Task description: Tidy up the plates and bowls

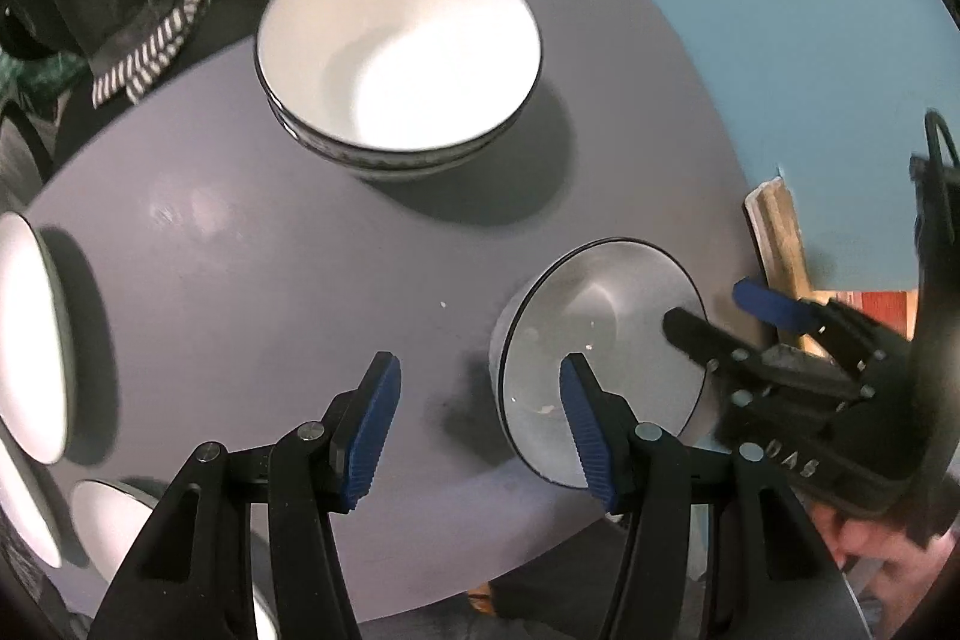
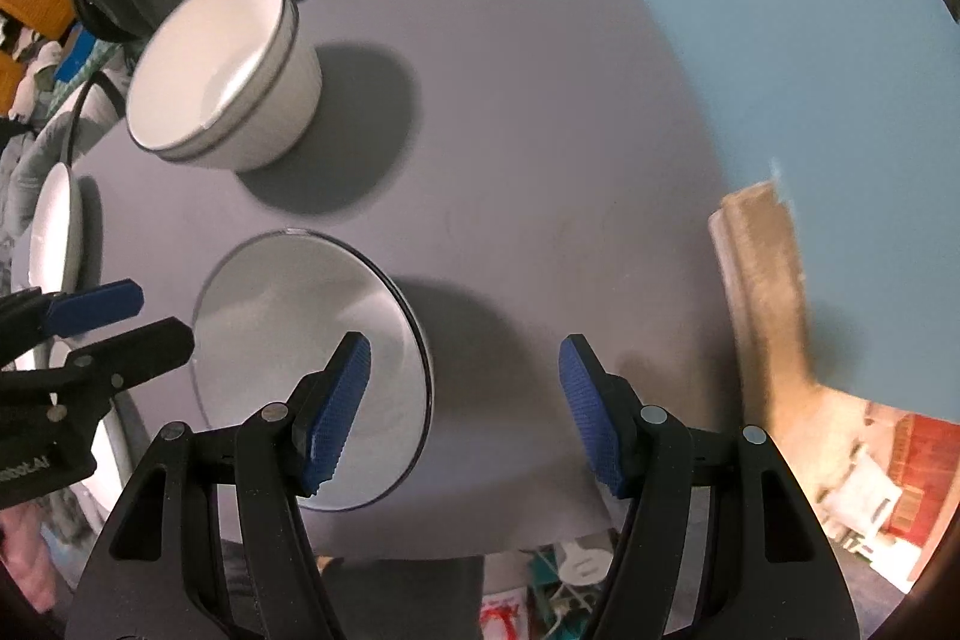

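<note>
A small white bowl with a dark rim (image 1: 600, 340) (image 2: 312, 358) sits in shadow near the grey table's front edge. My left gripper (image 1: 480, 430) is open above the bowl's left rim, one fingertip over the inside and the other over bare table. My right gripper (image 2: 465, 412) (image 1: 729, 319) is open over the bowl's right rim in the same way. Neither pad presses on the bowl. The left gripper (image 2: 150, 319) also shows at the left edge of the right wrist view. A stack of larger white bowls (image 1: 396, 64) (image 2: 222, 70) stands farther back.
White plates (image 1: 30, 340) (image 2: 57, 226) lie at the table's left side, and another white dish (image 1: 114, 520) at the near left. The grey table (image 1: 240, 280) has rounded corners above a blue floor. A wooden piece (image 2: 762, 268) leans off the right edge. A dark chair and clutter stand behind.
</note>
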Tool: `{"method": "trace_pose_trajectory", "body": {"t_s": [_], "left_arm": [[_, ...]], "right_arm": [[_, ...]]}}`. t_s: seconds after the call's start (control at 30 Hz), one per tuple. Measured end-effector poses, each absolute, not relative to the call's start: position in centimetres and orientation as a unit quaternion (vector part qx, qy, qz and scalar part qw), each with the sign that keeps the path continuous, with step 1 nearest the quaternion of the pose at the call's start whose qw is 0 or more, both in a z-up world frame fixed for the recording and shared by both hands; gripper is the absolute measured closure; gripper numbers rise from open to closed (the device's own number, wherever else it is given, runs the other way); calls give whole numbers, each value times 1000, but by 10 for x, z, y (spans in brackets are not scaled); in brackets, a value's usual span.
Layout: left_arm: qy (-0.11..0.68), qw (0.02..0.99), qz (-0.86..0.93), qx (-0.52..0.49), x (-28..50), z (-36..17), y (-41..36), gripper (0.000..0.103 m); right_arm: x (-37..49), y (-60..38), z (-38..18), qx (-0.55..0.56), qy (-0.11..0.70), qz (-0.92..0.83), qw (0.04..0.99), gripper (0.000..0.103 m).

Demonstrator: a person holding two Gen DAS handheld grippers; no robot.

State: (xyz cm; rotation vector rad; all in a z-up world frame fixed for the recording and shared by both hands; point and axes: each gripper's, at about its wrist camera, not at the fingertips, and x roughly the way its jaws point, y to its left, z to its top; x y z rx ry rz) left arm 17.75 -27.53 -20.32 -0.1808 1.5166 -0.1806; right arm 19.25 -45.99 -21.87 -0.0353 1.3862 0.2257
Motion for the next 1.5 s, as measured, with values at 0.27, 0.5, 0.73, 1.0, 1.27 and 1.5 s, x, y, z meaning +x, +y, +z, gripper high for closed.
{"method": "trace_pose_trajectory", "body": {"t_s": [0.27,0.5,0.73,1.0,1.27,1.5], "left_arm": [[698,705,-72,-100,178,-230,-275,47],[699,704,-74,-101,180,-238,-276,56],[707,696,-77,-96,184,-244,-280,76],[716,683,-87,-110,188,-249,-279,86],[719,681,-106,-93,186,-254,-286,94],[718,684,-106,-77,186,-253,-293,95]], "right_arm": [[193,-453,-243,-13,650,112,751,38],[196,-451,-250,-8,656,113,746,61],[198,-458,-250,7,658,121,743,78],[204,-451,-247,12,664,134,735,93],[206,-448,-243,10,670,138,729,96],[214,-435,-242,11,683,135,718,97]]}}
